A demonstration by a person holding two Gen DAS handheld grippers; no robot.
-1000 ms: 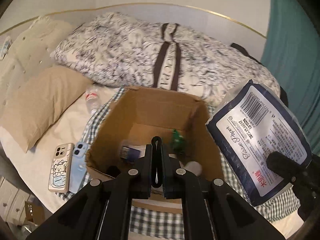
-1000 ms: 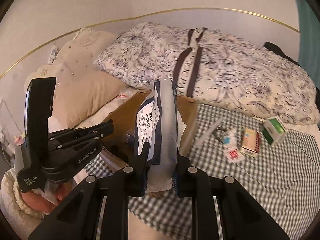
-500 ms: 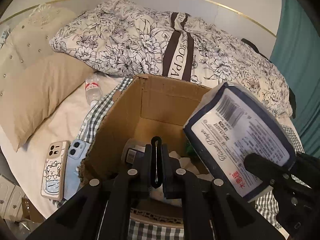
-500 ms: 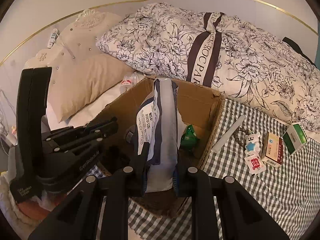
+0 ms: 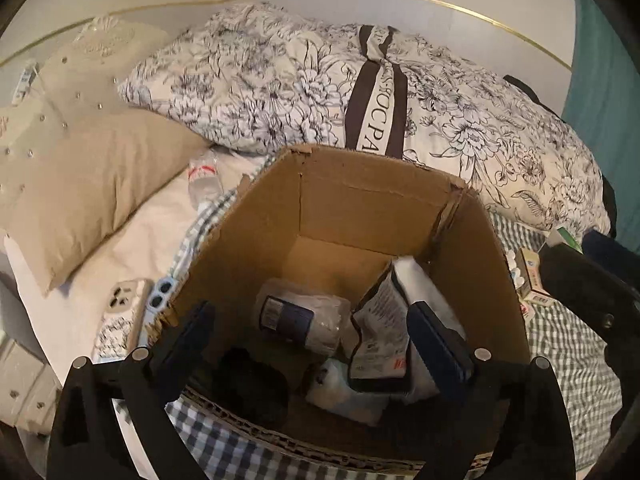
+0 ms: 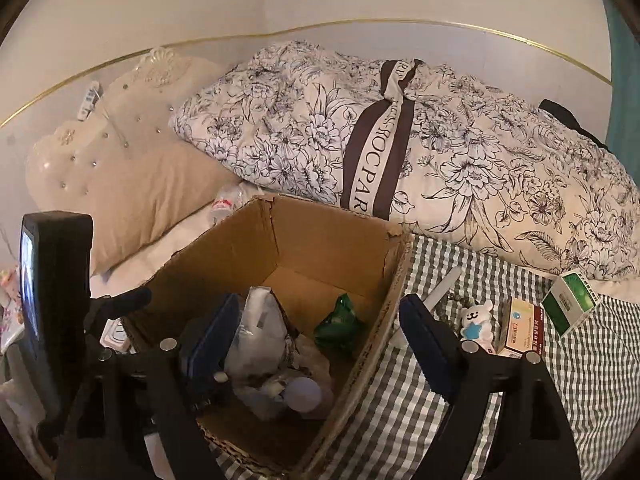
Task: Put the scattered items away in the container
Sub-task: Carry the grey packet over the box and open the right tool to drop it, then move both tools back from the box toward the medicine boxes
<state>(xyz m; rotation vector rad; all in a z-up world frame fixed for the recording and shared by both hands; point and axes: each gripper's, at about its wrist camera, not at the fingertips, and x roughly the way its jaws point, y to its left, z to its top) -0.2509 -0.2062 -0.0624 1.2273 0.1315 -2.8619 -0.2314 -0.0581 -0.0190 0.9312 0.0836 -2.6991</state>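
Floral duvet (image 5: 400,112) bunched along the wall, beige pillow (image 5: 92,176) left of it. Water bottle (image 5: 204,178) lies beside the pillow; two phones (image 5: 124,316) on the white sheet (image 5: 132,248).

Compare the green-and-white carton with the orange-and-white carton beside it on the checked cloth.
The green-and-white carton lies farther right, nearer the floral duvet; the orange-and-white carton lies closer to the cardboard box, next to the small white bear figure. The green one shows a green face with white sides; the orange one a white face with a red-orange band. Both are small rectangular cartons outside the box on the checked cloth.
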